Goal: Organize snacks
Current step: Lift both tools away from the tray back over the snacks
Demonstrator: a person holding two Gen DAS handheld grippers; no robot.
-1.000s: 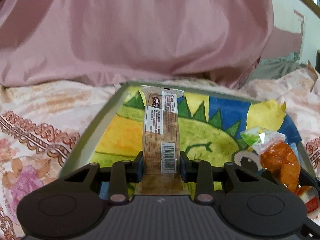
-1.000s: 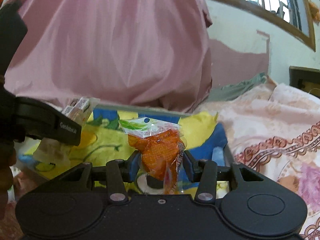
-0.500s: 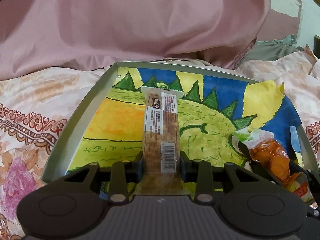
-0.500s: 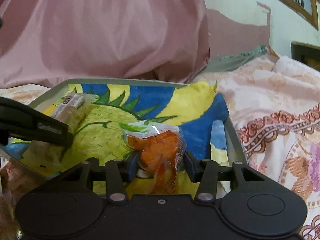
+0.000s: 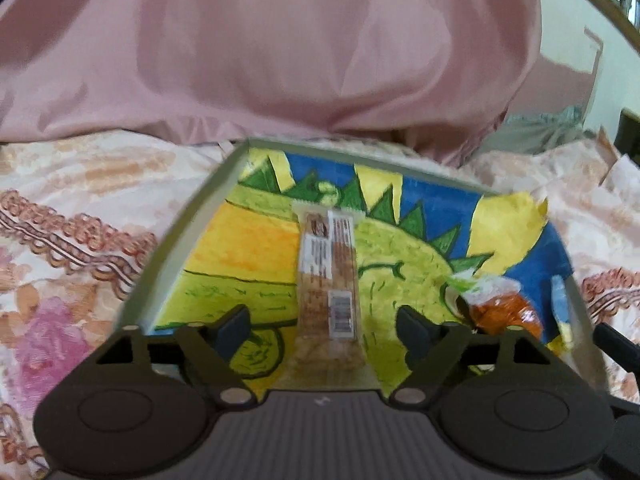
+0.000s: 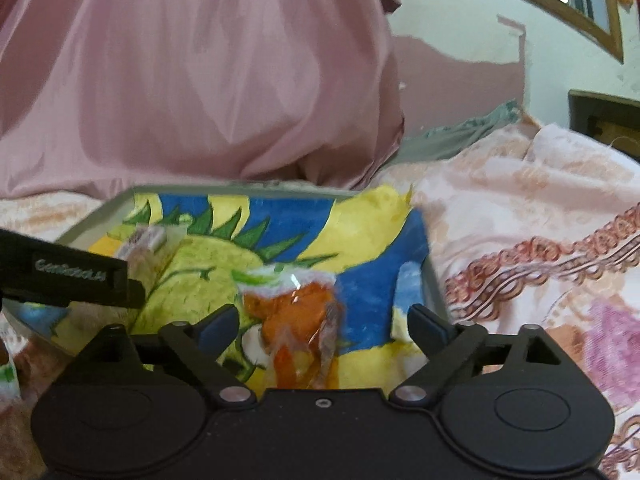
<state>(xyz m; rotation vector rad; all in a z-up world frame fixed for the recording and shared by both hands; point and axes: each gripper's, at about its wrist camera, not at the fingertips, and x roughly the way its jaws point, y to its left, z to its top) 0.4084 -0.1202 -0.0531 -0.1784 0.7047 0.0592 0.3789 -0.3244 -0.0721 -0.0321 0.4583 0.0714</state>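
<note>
Around your work area lay a floral bedsheet [image 5: 80, 240] in peach and pink, with a large pink cloth [image 5: 280, 48] heaped behind the tray and a grey cloth [image 6: 460, 136] past its far right corner; nothing stood between either gripper and its snack. One tray [image 5: 188, 232] was present, grey-rimmed, its floor covered by a painted sheet in yellow, green and blue. It held two snacks. One was a long wafer bar [image 5: 326, 276] in a clear and brown wrapper, lying lengthwise near the middle of the tray, barcode end toward you. The other was a clear packet of orange snacks [image 6: 296, 312] with a white and green top, lying toward the tray's right side, near the right rim. Your left gripper [image 5: 324, 330] stood with its jaws spread wide, one on each side of the wafer bar's near end and apart from it. Your right gripper [image 6: 322, 330] was likewise spread wide, its fingers on either side of the orange packet without touching it. In the right wrist view, one black finger [image 6: 72, 276] of your left gripper crossed the tray's left side, partly hiding the wafer bar.
</note>
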